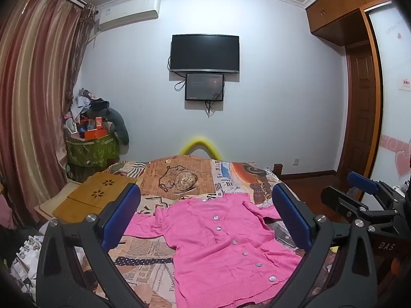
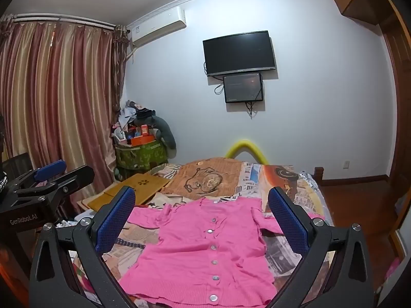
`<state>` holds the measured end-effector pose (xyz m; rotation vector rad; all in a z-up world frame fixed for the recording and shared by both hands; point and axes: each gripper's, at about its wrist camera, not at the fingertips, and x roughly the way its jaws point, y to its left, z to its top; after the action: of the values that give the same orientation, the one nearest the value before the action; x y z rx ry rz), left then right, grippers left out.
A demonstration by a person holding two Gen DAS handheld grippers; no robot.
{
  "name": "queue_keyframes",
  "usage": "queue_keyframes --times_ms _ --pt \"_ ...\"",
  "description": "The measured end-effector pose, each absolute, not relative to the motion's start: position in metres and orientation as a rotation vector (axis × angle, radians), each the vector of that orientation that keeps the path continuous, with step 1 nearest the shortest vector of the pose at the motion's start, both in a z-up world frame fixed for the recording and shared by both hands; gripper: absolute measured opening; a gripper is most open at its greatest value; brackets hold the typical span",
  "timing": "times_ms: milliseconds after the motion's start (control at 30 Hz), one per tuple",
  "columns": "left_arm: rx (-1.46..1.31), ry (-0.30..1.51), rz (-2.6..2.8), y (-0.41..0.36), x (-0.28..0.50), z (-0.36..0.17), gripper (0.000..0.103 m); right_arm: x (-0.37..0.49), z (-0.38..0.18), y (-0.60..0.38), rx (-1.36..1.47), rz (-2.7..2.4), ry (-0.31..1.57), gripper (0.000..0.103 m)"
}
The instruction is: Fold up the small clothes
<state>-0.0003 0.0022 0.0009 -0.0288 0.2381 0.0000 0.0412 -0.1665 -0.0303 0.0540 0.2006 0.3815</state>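
Blue-padded fingers (image 1: pixel 120 218) of the left gripper (image 1: pixel 205 218) frame the near view, spread wide w/ nothing between them; same for the right gripper (image 2: pixel 203 218), jaws fully apart, empty. Between and beyond both lies the pink cardigan (image 1: pixel 221 243), buttoned, front up, flat on the bed (image 1: pixel 179 177), hem toward 6 o'clock, collar toward 12. One sleeve runs out to 9 o'clock, the other to 3, partly hidden behind the right-side finger in each view. Fabric looks a bit rumpled near the collar and side seams. Step in hand, as I read it: the very start, garment laid out, no fold made yet, neither gripper touching cloth. Next move prob. calls for dropping both grippers to the fabric and pinching a sleeve or a side edge, thin knit so pads need to go low to catch one layer w/o dragging the bedcover, then carrying it across the button line. Pose: both grippers held side by side above the near edge of the bed, aimed fwd and tipped slightly down; the right gripper shows at 3 o'clock in the left view, the left one at 9 in the right view. Wooden lap tray (image 1: pixel 95 195) sits at 10 o'clock, well apart from the cardigan.
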Motion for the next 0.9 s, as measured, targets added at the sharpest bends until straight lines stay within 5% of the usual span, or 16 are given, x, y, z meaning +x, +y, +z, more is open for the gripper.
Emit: queue_keyframes --times_ms 900 --pt "-0.022 0.222 -0.002 -0.0022 -0.0032 -0.0003 0.103 0.0431 -0.0302 -0.1708 0.06 0.384 0.202 0.103"
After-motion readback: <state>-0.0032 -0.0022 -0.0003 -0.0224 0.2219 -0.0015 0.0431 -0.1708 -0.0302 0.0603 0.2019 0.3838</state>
